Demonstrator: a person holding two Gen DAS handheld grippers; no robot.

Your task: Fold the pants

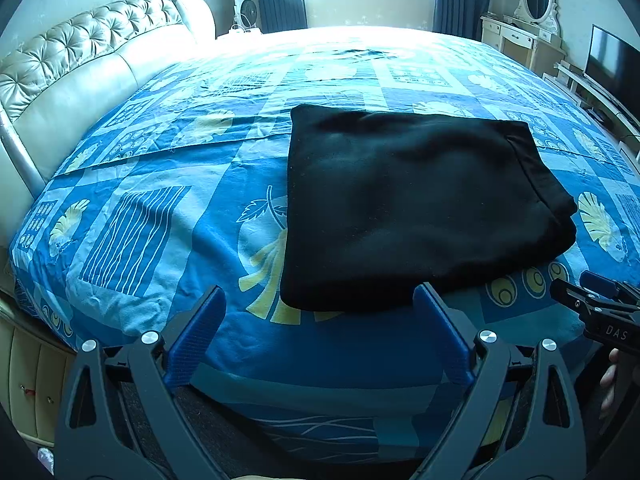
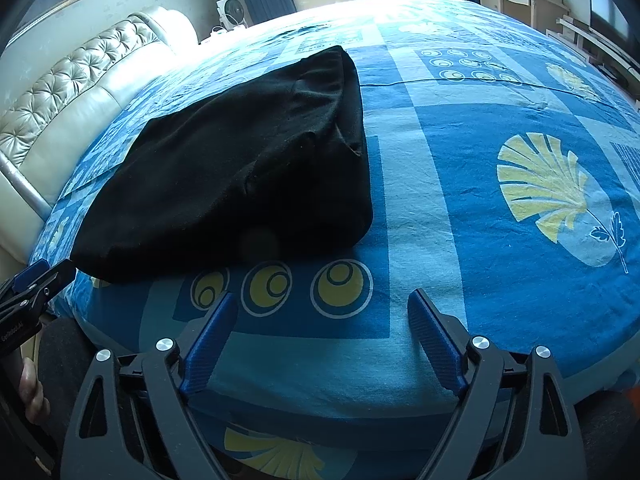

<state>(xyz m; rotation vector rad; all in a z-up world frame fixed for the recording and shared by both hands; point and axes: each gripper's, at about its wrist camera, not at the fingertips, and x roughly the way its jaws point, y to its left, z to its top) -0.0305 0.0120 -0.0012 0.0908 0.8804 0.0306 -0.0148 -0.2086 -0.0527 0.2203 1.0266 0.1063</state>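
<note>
- 2 grippers hang over the near edge of the bed, both empty: the left gripper (image 1: 320, 300) has its blue ribbed fingers spread wide with only bedsheet between them, and the right gripper (image 2: 322, 304) likewise stands with its jaws well apart and nothing between them.
- Folding looks finished or close to it, judging by how the garment lies; neither gripper touches the cloth.
- Black, soft knit pants (image 1: 416, 204) lie as 1 compact, roughly rectangular bundle on the blue bedsheet printed with yellow leaves and circles (image 1: 132, 236), near the front edge of the bed and just ahead of the left gripper.
- From the right wrist view the bundle sits up and to the left, clear of the right gripper's fingers.
- Layers show along the bundle's right side, where a seamed band runs down and the stacked edges bulge a little instead of lying flush.
- Any next move would probably be a light press or tug to square that right edge, which calls for closing on the top layer only so the stack below does not shift.
- A padded cream tufted headboard (image 1: 80, 60) stands at the left, well apart from the pants.
</note>
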